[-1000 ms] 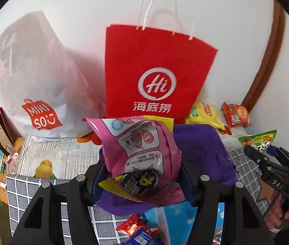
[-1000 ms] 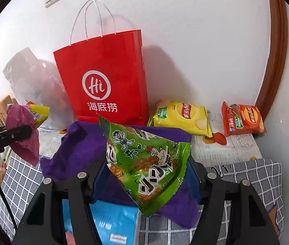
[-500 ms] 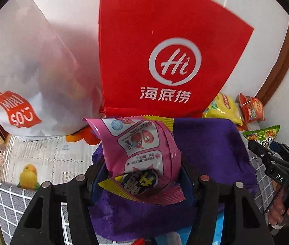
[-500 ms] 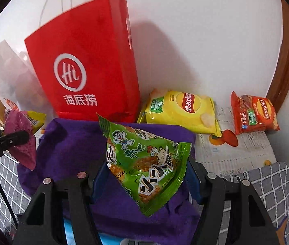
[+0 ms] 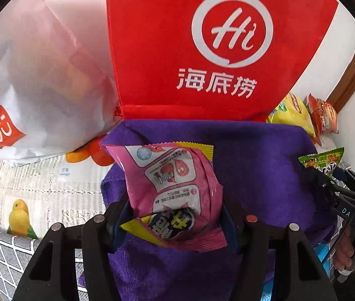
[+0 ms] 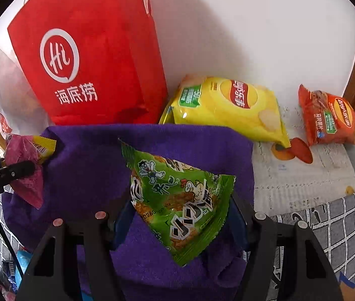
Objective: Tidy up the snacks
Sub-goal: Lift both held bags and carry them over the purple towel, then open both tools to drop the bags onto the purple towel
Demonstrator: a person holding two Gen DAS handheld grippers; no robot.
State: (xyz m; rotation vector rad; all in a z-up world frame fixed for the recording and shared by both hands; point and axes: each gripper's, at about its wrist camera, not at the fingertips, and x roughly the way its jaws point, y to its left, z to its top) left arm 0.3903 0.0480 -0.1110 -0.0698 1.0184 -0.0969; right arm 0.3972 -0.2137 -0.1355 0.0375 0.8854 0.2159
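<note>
Two grippers, a snack packet clamped in each, over a purple cloth.

Straight ahead of both grippers the big red paper bag [image 5: 202, 50] stands against the wall, with a white plastic bag [image 5: 39, 75] off to the left of it. Beneath the two grippers lies the purple cloth [image 6: 89, 155], its far edge touching the foot of the red bag. Beyond the right gripper [image 6: 177, 215], to its right, a yellow crisp bag [image 6: 227, 110] leans at the wall, and a smaller orange crisp bag [image 6: 328, 120] lies farther right still, apart from it. The right gripper's jaws press on a green snack packet [image 6: 180, 200], which stands up between them above the cloth. The left gripper [image 5: 175, 215] grips a pink snack packet [image 5: 172, 183] the same way, its jaws closed on the lower part.
</note>
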